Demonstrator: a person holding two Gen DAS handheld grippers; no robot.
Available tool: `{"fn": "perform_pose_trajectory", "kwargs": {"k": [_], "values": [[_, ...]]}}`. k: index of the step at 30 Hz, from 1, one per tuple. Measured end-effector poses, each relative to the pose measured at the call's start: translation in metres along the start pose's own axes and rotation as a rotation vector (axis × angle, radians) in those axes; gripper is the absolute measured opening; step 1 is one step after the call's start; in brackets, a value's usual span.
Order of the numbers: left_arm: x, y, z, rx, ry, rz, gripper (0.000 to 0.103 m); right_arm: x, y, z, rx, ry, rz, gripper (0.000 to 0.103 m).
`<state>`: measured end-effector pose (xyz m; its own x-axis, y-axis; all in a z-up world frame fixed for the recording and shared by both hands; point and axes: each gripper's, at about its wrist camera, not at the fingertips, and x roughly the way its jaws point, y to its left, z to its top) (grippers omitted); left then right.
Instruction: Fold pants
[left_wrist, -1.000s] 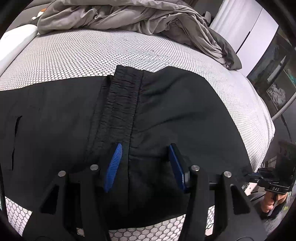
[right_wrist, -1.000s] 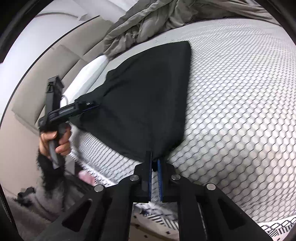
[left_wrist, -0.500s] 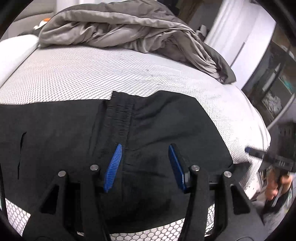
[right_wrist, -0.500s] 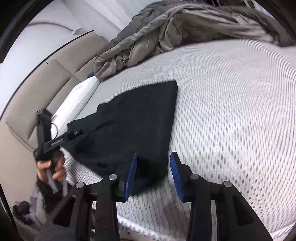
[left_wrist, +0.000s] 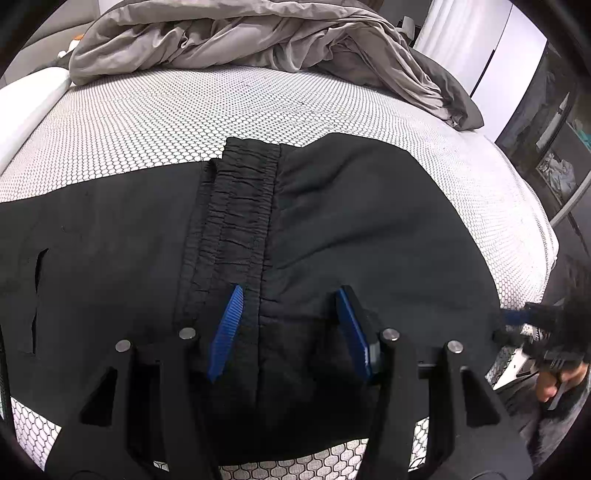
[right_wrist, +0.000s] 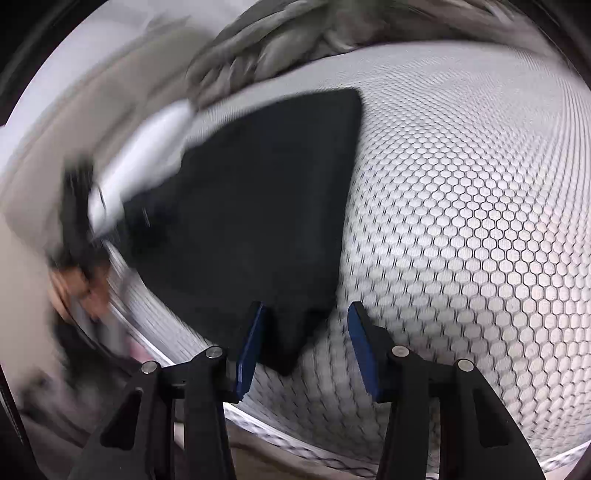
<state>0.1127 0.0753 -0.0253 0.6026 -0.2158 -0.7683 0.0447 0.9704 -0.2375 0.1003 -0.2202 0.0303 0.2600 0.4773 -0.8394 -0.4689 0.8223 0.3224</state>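
Black pants (left_wrist: 369, 221) lie folded across the honeycomb-patterned mattress (left_wrist: 184, 110), their gathered waistband (left_wrist: 240, 206) running away from me. My left gripper (left_wrist: 290, 290) hovers low over the waistband's near end, open, with fabric under the gap and nothing pinched. In the blurred right wrist view the pants (right_wrist: 258, 203) end in a pointed corner that lies between the blue pads of my right gripper (right_wrist: 306, 306). Its jaws are opening and the right pad stands apart from the cloth. The right gripper (left_wrist: 532, 325) also shows at the bed's right edge.
A crumpled grey duvet (left_wrist: 240, 33) is heaped at the far end of the bed, with a white pillow (left_wrist: 29, 99) at the far left. The mattress edge (left_wrist: 535, 229) drops off on the right, beside dark shelving (left_wrist: 554, 147). A hand (right_wrist: 85, 291) holds the blurred left gripper (right_wrist: 79, 221).
My right gripper, shut on the pants corner a second ago, has opened and let it go; the corner now rests on the mattress. The left gripper stays open over the waistband.
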Motion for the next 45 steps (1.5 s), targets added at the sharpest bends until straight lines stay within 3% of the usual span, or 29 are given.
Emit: {"fn": "perform_pose_trajectory", "kwargs": {"k": [4,10,12,15,17,19,21,24,28,33,35,38,40,42,45], "values": [[0.001,0.003,0.002,-0.013,0.006,-0.011,0.05,-0.013,0.012,-0.003,-0.05,0.018,-0.058,0.047],[0.0,0.005,0.004,-0.016,0.006,-0.002,0.051,-0.039,0.001,0.032,0.035,-0.153,0.038,0.048],[0.0,0.006,0.003,-0.017,0.005,-0.009,0.051,-0.028,-0.013,0.051,0.089,-0.178,0.048,0.048],[0.0,0.008,0.002,-0.014,0.007,-0.016,0.051,0.011,-0.04,0.073,0.23,-0.133,0.118,0.048],[0.0,0.008,0.002,-0.009,0.007,-0.016,0.051,0.032,-0.055,0.074,0.323,-0.091,0.198,0.042],[0.0,0.006,0.001,0.003,0.007,-0.012,0.052,0.041,-0.07,0.078,0.383,-0.084,0.233,0.026],[0.002,0.004,0.0,0.017,0.008,-0.008,0.053,0.045,-0.075,0.086,0.4,-0.098,0.268,0.02],[0.003,0.001,-0.001,0.029,0.008,-0.002,0.054,0.043,-0.068,0.106,0.34,-0.145,0.214,0.02],[0.0,-0.005,-0.004,0.066,0.01,0.022,0.055,0.048,-0.058,0.097,0.208,-0.115,0.035,0.031],[-0.025,-0.024,-0.01,0.154,-0.069,0.068,0.055,0.012,-0.049,0.076,0.121,-0.226,-0.093,0.031],[-0.028,-0.037,-0.013,0.197,-0.092,0.009,0.055,0.0,-0.04,0.068,0.092,-0.254,-0.097,0.031],[-0.015,-0.057,-0.016,0.247,-0.051,-0.072,0.055,-0.001,-0.012,0.063,0.009,-0.249,-0.046,0.031],[0.001,-0.07,-0.019,0.287,-0.004,-0.117,0.055,0.013,0.018,0.061,-0.086,-0.22,-0.026,0.031],[0.016,-0.072,-0.022,0.313,0.031,-0.103,0.055,0.028,0.043,0.057,-0.148,-0.175,-0.029,0.031],[0.014,-0.058,-0.024,0.29,0.046,-0.178,0.055,0.054,0.048,0.05,-0.196,-0.09,-0.057,0.031]]}}
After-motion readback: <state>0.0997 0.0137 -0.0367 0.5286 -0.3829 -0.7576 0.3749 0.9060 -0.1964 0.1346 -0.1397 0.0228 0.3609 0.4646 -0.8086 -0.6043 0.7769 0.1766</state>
